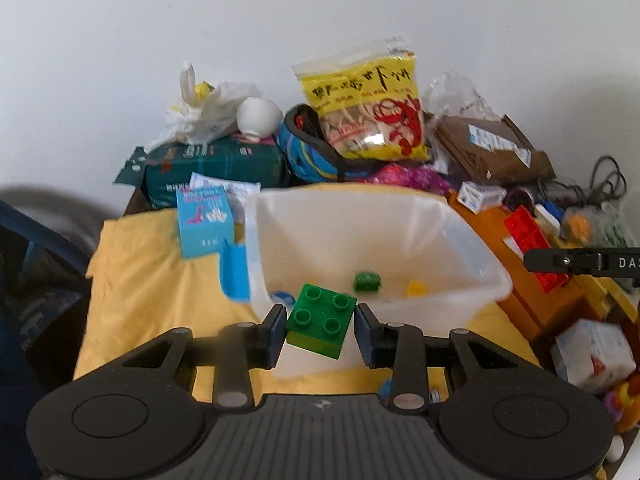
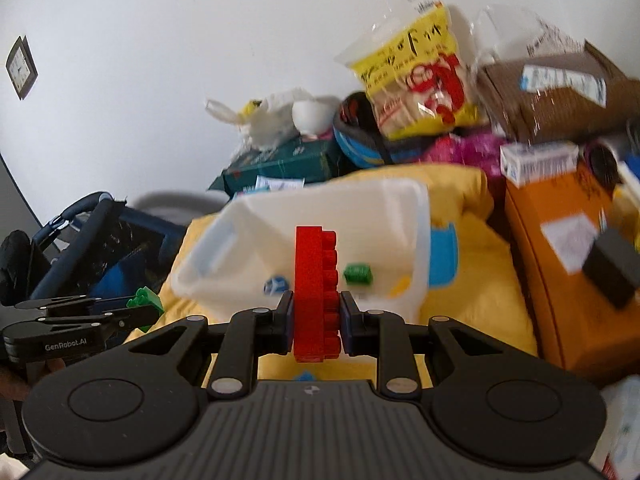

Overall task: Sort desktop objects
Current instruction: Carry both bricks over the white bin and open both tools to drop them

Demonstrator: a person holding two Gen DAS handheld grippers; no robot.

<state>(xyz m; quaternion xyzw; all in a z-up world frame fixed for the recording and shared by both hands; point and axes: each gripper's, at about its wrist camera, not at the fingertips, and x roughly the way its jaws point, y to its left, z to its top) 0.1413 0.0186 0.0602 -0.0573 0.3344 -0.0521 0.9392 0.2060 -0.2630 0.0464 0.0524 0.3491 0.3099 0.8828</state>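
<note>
My left gripper [image 1: 321, 330] is shut on a green four-stud brick [image 1: 321, 321], held just in front of the near rim of a white translucent bin [image 1: 460, 240]. Inside the bin lie a small green brick [image 1: 367, 281] and a yellow piece [image 1: 416, 288]. My right gripper [image 2: 316, 322] is shut on a red brick [image 2: 316, 292] held on edge, in front of the same bin [image 2: 224, 248]. The left gripper with its green brick [image 2: 145, 300] shows at the left of the right wrist view. The right gripper's red brick [image 1: 532, 240] shows at the right of the left wrist view.
The bin rests on a yellow cloth [image 1: 140, 280]. Behind it are a blue carton [image 1: 204, 224], a dark green box [image 1: 216, 168], a yellow snack bag [image 1: 372, 108], a brown parcel [image 1: 492, 148] and an orange box [image 2: 568, 264]. A white tissue pack [image 1: 592, 352] lies at the right.
</note>
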